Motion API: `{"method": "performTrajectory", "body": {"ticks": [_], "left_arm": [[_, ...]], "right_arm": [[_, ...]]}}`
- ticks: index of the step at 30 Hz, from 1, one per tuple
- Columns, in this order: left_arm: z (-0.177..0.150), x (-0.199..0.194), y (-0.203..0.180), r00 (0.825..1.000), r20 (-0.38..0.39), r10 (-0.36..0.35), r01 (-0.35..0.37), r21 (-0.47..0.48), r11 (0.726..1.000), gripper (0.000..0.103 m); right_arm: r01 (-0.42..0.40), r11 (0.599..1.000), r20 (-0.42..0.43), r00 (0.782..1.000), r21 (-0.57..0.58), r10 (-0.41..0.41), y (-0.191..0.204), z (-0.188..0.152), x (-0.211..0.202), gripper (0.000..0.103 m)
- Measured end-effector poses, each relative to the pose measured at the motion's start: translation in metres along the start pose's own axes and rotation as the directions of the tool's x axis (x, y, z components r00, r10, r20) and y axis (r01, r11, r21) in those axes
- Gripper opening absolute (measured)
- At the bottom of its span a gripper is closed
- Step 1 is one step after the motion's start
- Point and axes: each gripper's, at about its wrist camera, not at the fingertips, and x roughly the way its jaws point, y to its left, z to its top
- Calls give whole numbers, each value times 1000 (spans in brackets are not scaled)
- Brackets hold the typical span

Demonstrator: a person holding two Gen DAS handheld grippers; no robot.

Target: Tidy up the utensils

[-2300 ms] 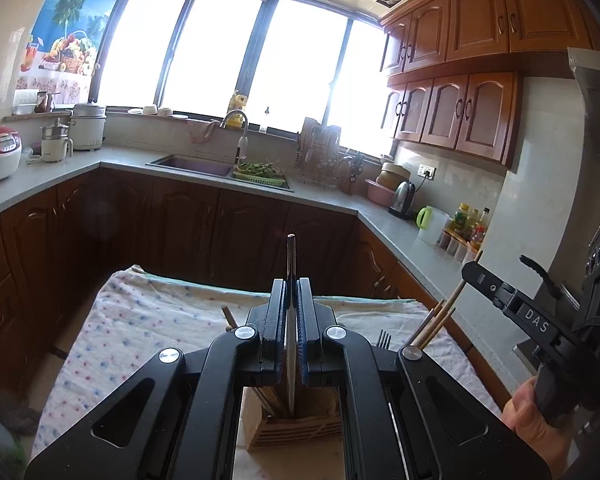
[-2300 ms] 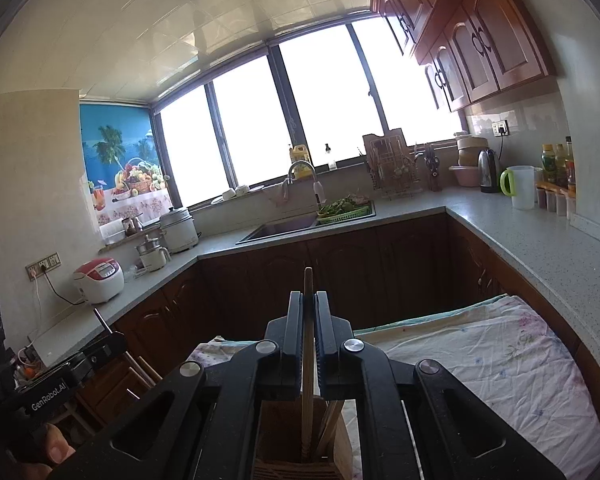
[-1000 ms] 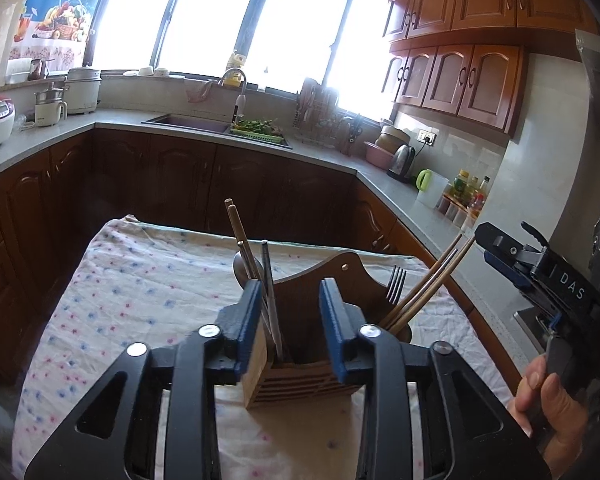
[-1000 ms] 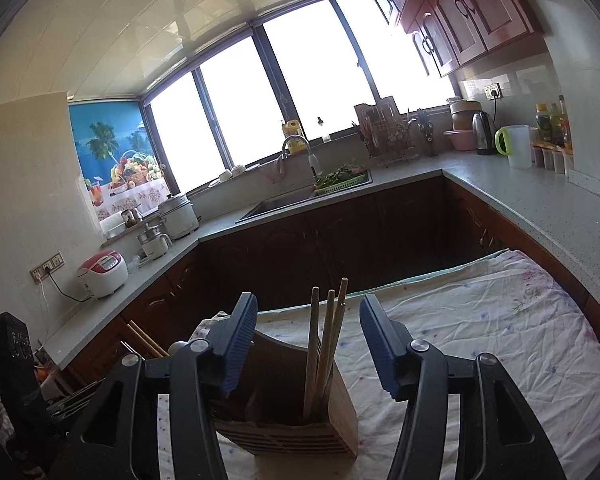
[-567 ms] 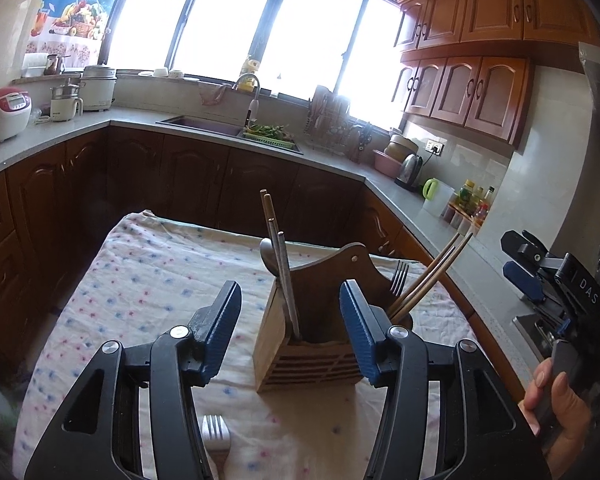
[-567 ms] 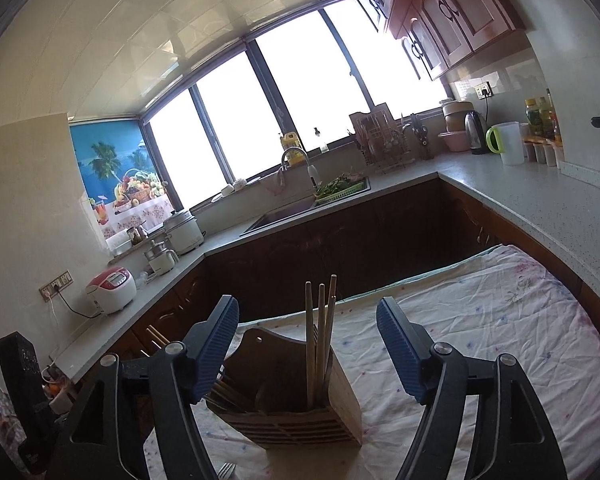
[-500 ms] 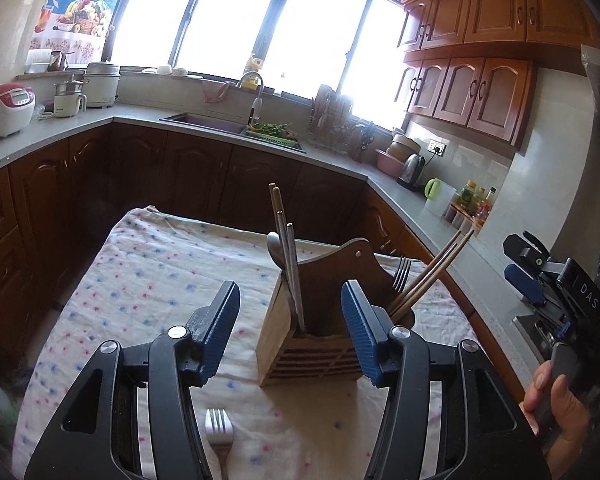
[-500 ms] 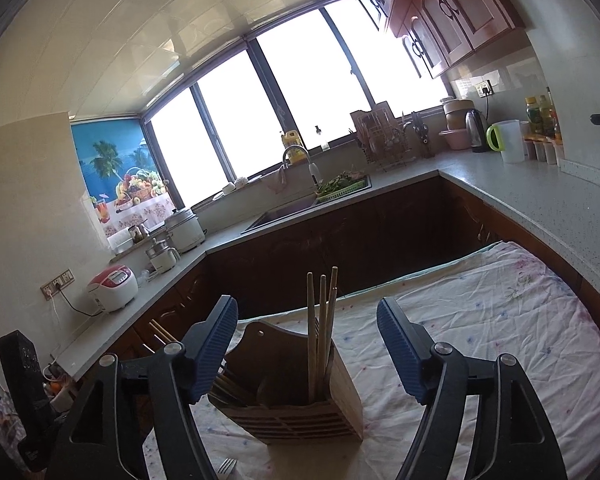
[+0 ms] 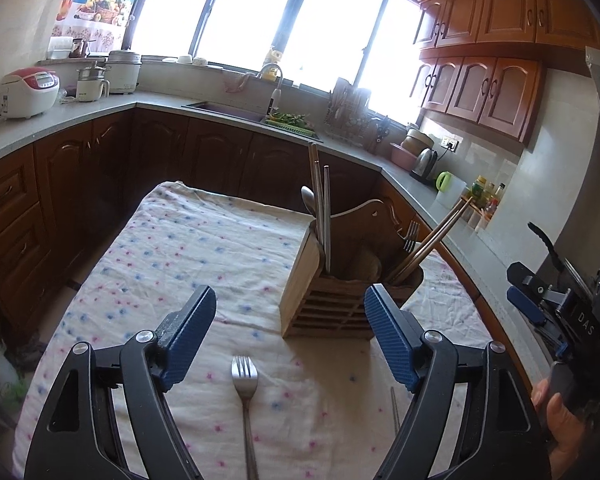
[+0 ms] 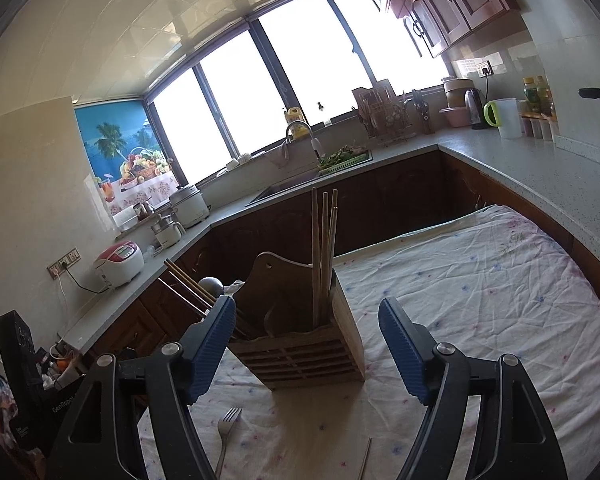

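A wooden utensil holder (image 9: 324,304) stands on the cloth-covered table. In it are a spoon and metal chopsticks (image 9: 321,208) on its left side, and a fork (image 9: 410,236) with wooden chopsticks (image 9: 434,240) on its right. My left gripper (image 9: 289,294) is short of the holder, its jaws opening, with nothing pressed between them. A loose fork (image 9: 245,392) lies on the cloth below it, and a single chopstick (image 9: 395,408) lies to the right. My right gripper (image 10: 307,304) is open before the holder (image 10: 300,348), where wooden chopsticks (image 10: 323,248) stand upright. The loose fork (image 10: 226,428) lies near its left finger.
The flowered cloth (image 9: 180,248) covers the whole table. Dark wooden cabinets and a grey counter (image 9: 60,124) ring the table on three sides, with a rice cooker (image 9: 30,92), a sink and a kettle (image 10: 474,110). A hand (image 9: 556,412) holds the right gripper at the right edge.
Both grippers were shut on utensils above the holder. They let go, opened wide and drew back from it. The fork and the chopstick on the cloth have come into view.
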Motion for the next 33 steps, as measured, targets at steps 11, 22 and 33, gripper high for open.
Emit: {"method": "performTrajectory", "body": {"ticks": [11, 22, 33], "left_arm": [[-35, -39, 10, 998, 20, 59, -59, 9, 998, 95], [-74, -84, 0, 986, 94, 136, -144, 88, 986, 96], [-92, -125, -19, 965, 208, 161, -195, 151, 969, 103]], "right_arm": [[-31, 999, -35, 999, -13, 31, 0, -49, -29, 101], [-42, 992, -6, 999, -119, 41, 19, -79, -63, 102], [32, 971, 127, 992, -237, -2, 42, -84, -113, 103]]}}
